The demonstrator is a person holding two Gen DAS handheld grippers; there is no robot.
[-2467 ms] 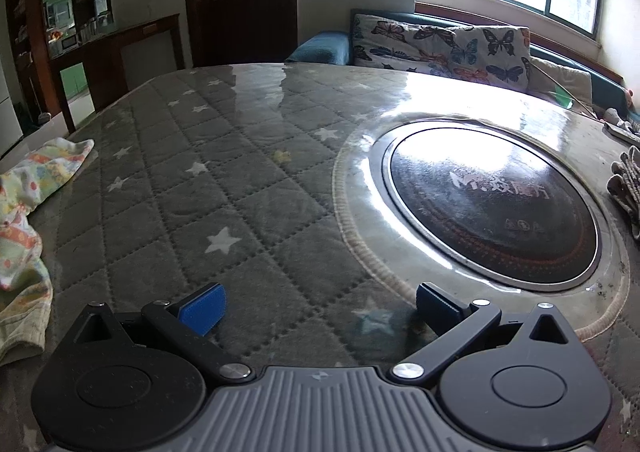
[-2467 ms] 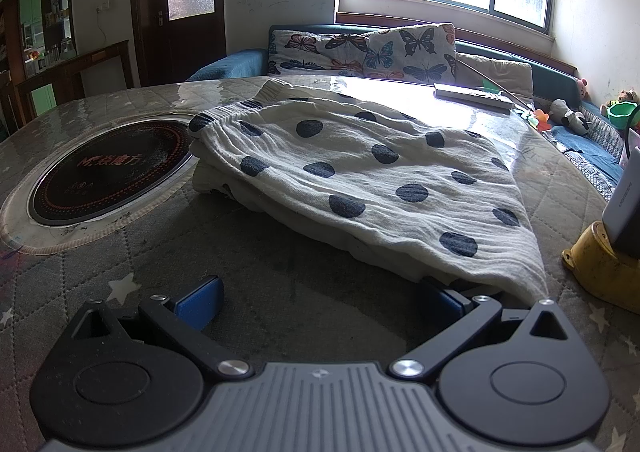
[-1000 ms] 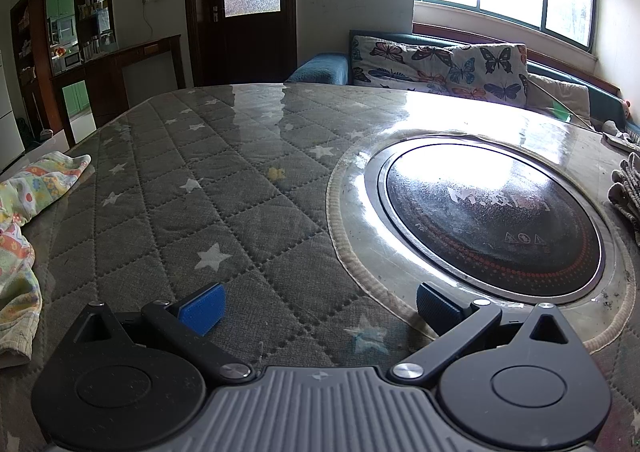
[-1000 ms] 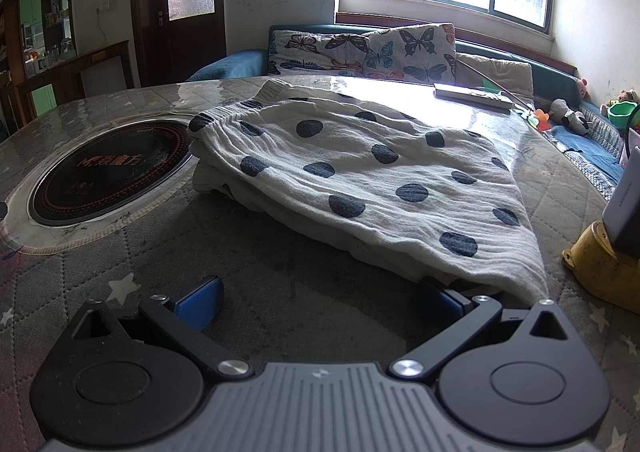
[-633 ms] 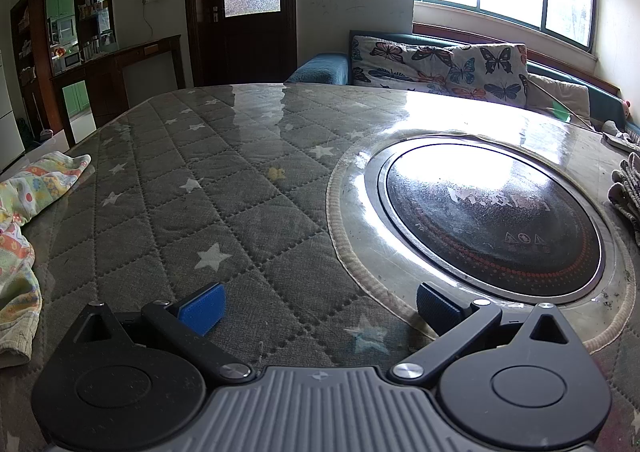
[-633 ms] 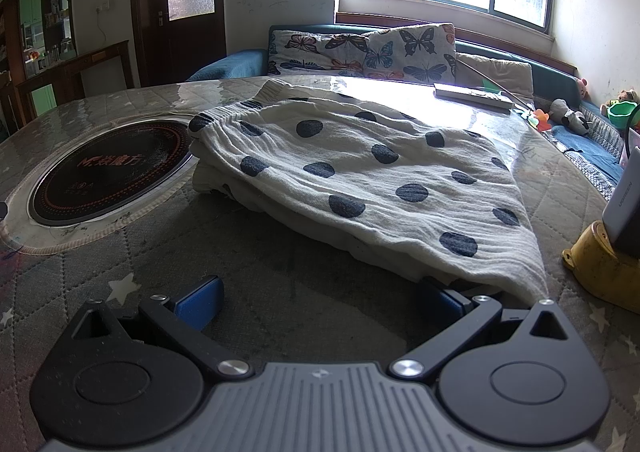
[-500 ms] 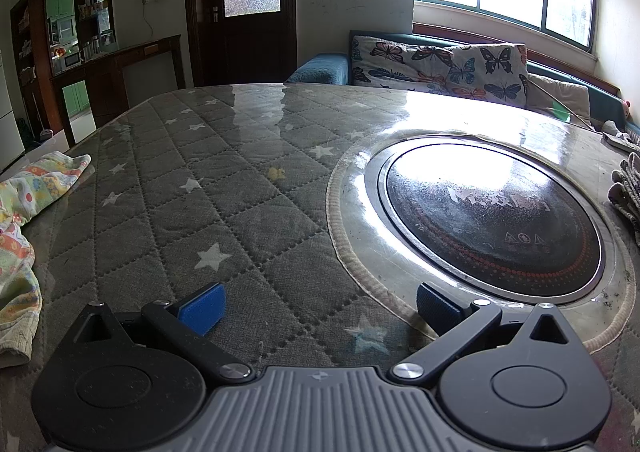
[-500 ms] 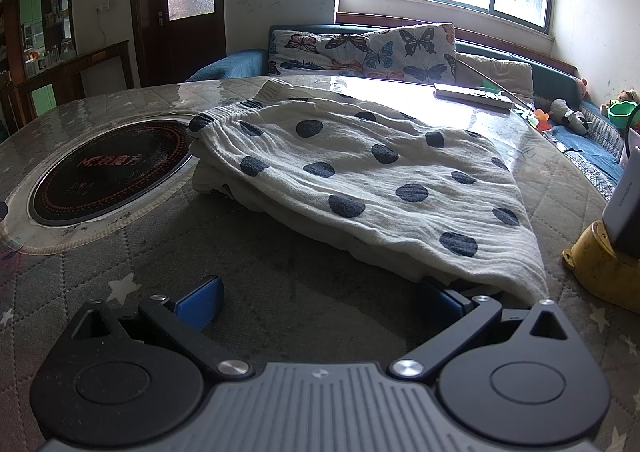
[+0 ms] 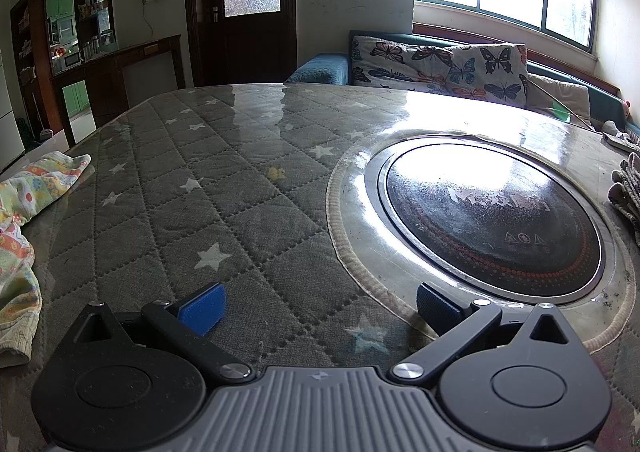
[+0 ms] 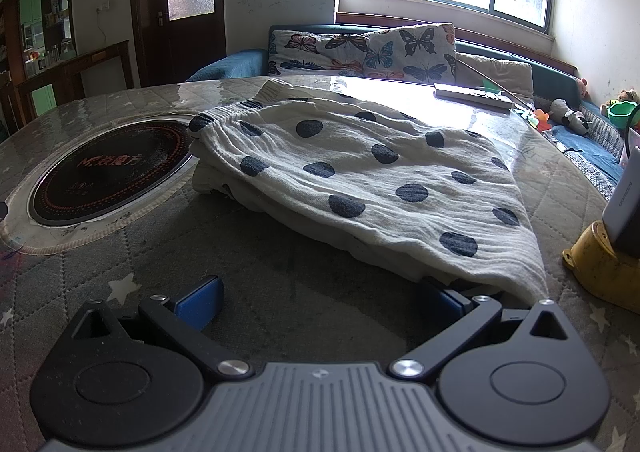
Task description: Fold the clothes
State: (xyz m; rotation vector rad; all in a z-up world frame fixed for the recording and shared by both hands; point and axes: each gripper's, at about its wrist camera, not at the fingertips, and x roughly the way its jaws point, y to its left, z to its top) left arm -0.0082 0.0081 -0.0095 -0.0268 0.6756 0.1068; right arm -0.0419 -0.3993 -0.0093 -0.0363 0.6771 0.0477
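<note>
Right wrist view shows one white garment with dark dots [image 10: 372, 172] lying folded on the quilted table [image 10: 280, 292], spread from about 11 o'clock down to 4 o'clock of the right gripper [image 10: 320, 300], whose two blue-padded fingers stand wide apart with nothing between them. The near hem of that garment drapes over the finger at 3 o'clock, so most of its pad is hidden; whether cloth and pad touch I cannot tell. One round black cooktop [image 10: 108, 168] is set into the table at 10 o'clock, and the garment's waistband lies just over its rim. At the right edge one yellow stand [image 10: 596, 264] holds a grey device that is cut off. Over on the left wrist side, the left gripper [image 9: 320, 304] is likewise spread open and empty above the table. One colourful patterned cloth [image 9: 20, 212] lies crumpled at 9 o'clock, partly out of frame. Only a sliver of fabric shows at 3 o'clock, beyond the cooktop. Two butterfly cushions [image 9: 440, 64] sit on the sofa behind.
</note>
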